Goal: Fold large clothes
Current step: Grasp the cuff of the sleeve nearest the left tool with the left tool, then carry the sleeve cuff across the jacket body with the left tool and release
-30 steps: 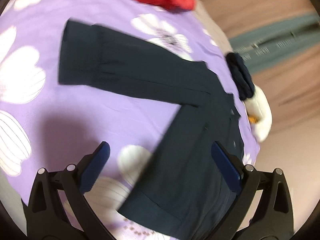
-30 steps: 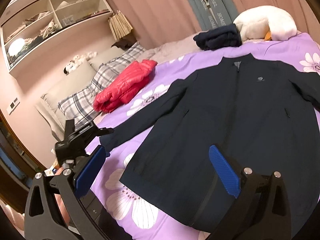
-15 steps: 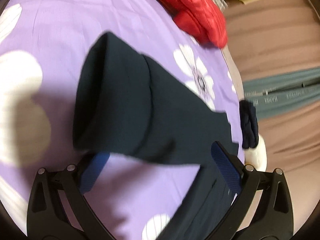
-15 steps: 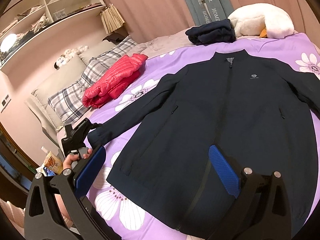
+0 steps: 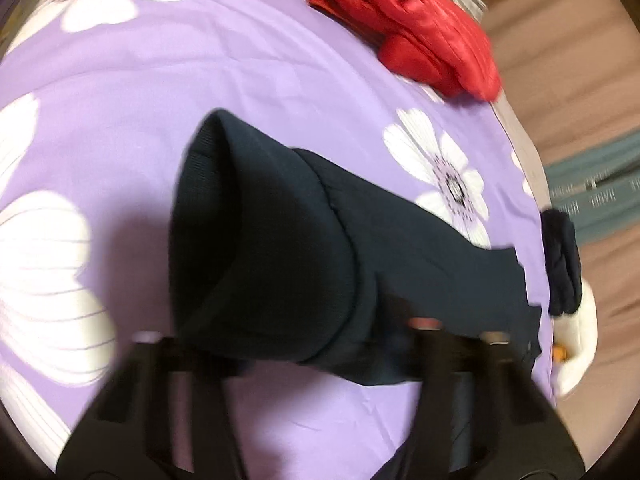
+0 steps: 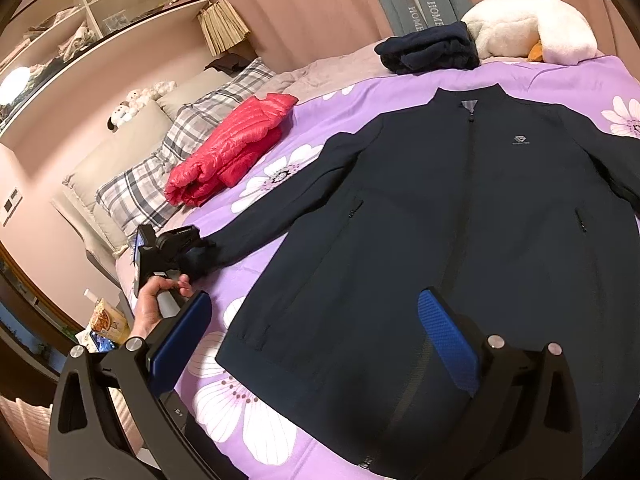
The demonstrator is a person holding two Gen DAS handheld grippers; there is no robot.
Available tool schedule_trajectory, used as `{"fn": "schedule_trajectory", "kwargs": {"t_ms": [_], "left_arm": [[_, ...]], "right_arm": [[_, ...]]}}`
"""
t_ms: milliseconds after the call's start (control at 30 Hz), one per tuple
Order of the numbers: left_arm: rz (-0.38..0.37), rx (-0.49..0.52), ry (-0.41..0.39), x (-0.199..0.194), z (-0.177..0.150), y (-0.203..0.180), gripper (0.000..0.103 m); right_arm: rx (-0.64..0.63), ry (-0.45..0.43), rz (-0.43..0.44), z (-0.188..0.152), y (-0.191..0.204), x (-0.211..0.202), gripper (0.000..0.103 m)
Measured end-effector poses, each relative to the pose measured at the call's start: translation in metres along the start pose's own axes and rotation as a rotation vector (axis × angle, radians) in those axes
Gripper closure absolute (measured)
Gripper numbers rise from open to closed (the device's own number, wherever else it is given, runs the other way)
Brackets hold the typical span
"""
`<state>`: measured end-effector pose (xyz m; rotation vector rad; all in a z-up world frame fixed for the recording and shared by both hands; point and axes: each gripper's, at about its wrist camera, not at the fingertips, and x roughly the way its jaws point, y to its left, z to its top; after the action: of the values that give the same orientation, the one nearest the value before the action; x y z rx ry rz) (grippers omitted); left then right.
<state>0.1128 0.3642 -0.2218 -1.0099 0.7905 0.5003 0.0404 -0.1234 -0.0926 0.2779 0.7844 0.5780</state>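
A dark navy jacket point(image 6: 460, 240) lies spread face up on the purple flowered bedspread point(image 6: 256, 420). Its left sleeve cuff point(image 5: 260, 264) fills the left wrist view, lying over the left gripper point(image 5: 320, 344); the fingertips are hidden under the blurred cloth, so I cannot tell how the jaws stand. In the right wrist view the left gripper point(image 6: 188, 252) sits at that cuff, held by a hand. My right gripper point(image 6: 316, 348) is open and empty above the jacket's bottom hem.
A folded red down jacket point(image 6: 228, 156) lies at the bed's left side, also in the left wrist view point(image 5: 408, 20). A folded dark garment point(image 6: 430, 50) and a white plush toy point(image 6: 528, 24) sit at the far edge. Plaid pillows point(image 6: 160, 176) lie left.
My left gripper has moved in to the left sleeve cuff, which now covers its fingers. My right gripper has drifted a little and stays open over the hem.
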Motion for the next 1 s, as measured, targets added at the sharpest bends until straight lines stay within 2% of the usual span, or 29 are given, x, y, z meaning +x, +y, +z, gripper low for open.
{"fn": "schedule_trajectory", "kwargs": {"t_ms": [67, 233, 400, 533, 567, 633, 733, 900, 1000], "left_arm": [[0.008, 0.021, 0.003, 0.000, 0.003, -0.002, 0.075], [0.012, 0.097, -0.043, -0.017, 0.011, -0.023, 0.080], [0.004, 0.301, -0.148, -0.052, 0.015, -0.101, 0.081], [-0.035, 0.515, -0.231, -0.081, -0.007, -0.185, 0.081], [-0.058, 0.595, -0.249, -0.090, -0.023, -0.215, 0.081], [-0.093, 0.683, -0.246, -0.094, -0.045, -0.249, 0.081], [-0.151, 0.848, -0.184, -0.090, -0.104, -0.305, 0.081], [-0.163, 1.077, -0.091, -0.059, -0.197, -0.358, 0.083], [-0.145, 1.155, -0.029, -0.035, -0.239, -0.374, 0.082]], "right_arm": [[0.008, -0.005, -0.002, -0.002, -0.003, -0.001, 0.001], [0.044, -0.003, -0.006, -0.002, -0.016, -0.004, 0.001], [0.092, -0.021, -0.020, -0.002, -0.034, -0.010, 0.001], [0.159, -0.030, -0.033, -0.004, -0.054, -0.015, 0.001], [0.178, -0.033, -0.037, -0.004, -0.060, -0.016, 0.001], [0.206, -0.038, -0.042, -0.006, -0.070, -0.020, 0.001], [0.239, -0.052, -0.059, -0.008, -0.083, -0.028, 0.001], [0.300, -0.085, -0.096, -0.015, -0.109, -0.046, 0.001], [0.323, -0.085, -0.119, -0.020, -0.122, -0.054, 0.001]]}}
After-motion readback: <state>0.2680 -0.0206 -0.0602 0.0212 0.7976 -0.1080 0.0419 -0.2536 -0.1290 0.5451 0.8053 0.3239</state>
